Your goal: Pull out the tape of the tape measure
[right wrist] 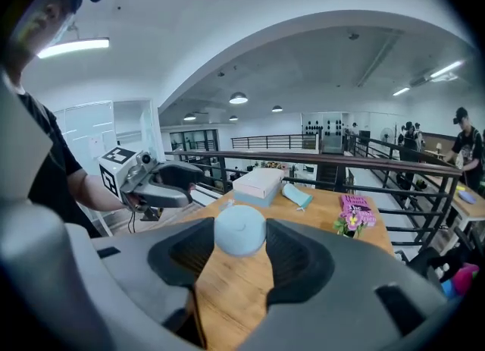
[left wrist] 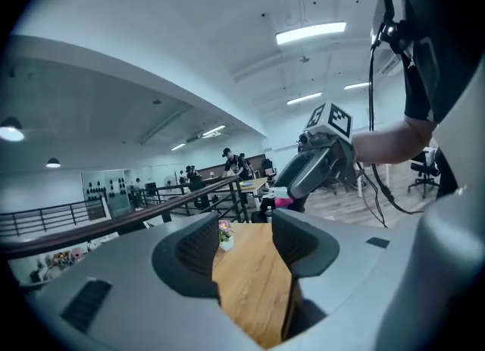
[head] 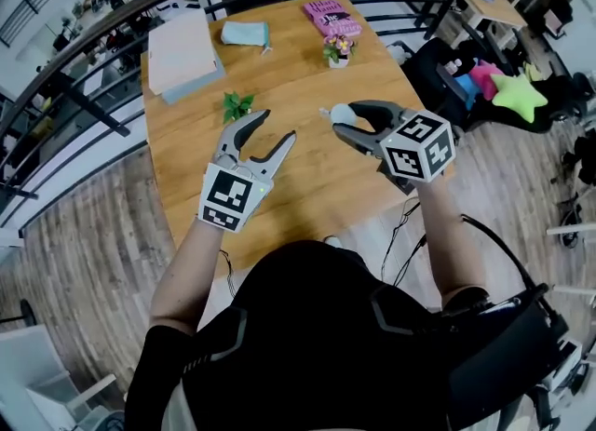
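Note:
A round pale-blue tape measure (right wrist: 240, 230) sits between the jaws of my right gripper (right wrist: 241, 249), which is shut on its sides. In the head view the tape measure (head: 341, 113) shows at the tip of the right gripper (head: 347, 123), held above the wooden table (head: 307, 187). No pulled-out tape is visible. My left gripper (head: 277, 128) hangs open and empty to its left, a short gap away, with only table showing between its jaws (left wrist: 246, 247). Each gripper also appears in the other's view: the right gripper (left wrist: 314, 164) and the left gripper (right wrist: 170, 183).
On the far half of the table lie a white box on a blue book (head: 182, 52), a pale-blue pouch (head: 245, 34), a pink book (head: 332, 17), a small flower pot (head: 338, 50) and a green sprig (head: 237, 103). A dark railing (head: 112, 20) curves behind. Plush toys (head: 517, 92) lie at right.

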{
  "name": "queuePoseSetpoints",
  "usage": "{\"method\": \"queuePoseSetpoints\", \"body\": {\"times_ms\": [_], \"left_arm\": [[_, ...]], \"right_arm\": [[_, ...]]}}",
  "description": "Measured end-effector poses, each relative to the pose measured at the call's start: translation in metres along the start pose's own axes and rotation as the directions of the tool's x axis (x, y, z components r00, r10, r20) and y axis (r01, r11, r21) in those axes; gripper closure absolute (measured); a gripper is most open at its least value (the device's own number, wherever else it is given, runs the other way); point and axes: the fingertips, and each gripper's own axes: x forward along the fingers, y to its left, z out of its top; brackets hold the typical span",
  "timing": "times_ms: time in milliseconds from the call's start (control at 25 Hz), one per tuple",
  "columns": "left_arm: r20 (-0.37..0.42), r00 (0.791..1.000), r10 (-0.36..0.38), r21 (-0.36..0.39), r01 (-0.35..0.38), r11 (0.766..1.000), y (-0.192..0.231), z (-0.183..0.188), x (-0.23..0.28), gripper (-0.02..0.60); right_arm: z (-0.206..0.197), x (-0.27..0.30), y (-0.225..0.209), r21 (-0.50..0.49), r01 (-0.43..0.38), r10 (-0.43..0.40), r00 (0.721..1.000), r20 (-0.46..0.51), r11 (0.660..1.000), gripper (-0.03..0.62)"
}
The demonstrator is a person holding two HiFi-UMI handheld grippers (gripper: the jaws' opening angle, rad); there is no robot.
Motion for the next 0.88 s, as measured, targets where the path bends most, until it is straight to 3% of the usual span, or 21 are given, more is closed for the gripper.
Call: {"method": "queuePoseSetpoints", "body": {"times_ms": [200,440,600,680,880], "left_arm": [[0.069,0.989,-0.132,0.057,0.128,0.990,-0.022,0.023,0.005,0.345],[0.050,0.988,-0.144,0.246,0.128,0.961,-0.041,0.039,0.012,0.371],[0.039,0.991,-0.130,0.304,0.112,0.946,-0.046,0.045,0.012,0.404],[0.012,0.992,-0.124,0.370,0.111,0.922,-0.048,0.042,0.011,0.414],[-0.056,0.993,-0.105,0.532,0.118,0.839,-0.054,0.031,0.010,0.414]], "right_arm": [[0.009,-0.007,0.015,0.011,-0.031,0.031,0.999,-0.019,0.999,0.370],[0.016,-0.015,0.031,0.007,-0.095,0.095,0.995,-0.027,0.995,0.370],[0.016,-0.016,0.039,-0.020,-0.115,0.114,0.993,-0.043,0.993,0.370],[0.016,-0.016,0.041,-0.024,-0.126,0.125,0.991,-0.046,0.992,0.370],[0.015,-0.013,0.045,-0.011,-0.166,0.165,0.985,-0.053,0.986,0.370]]}}
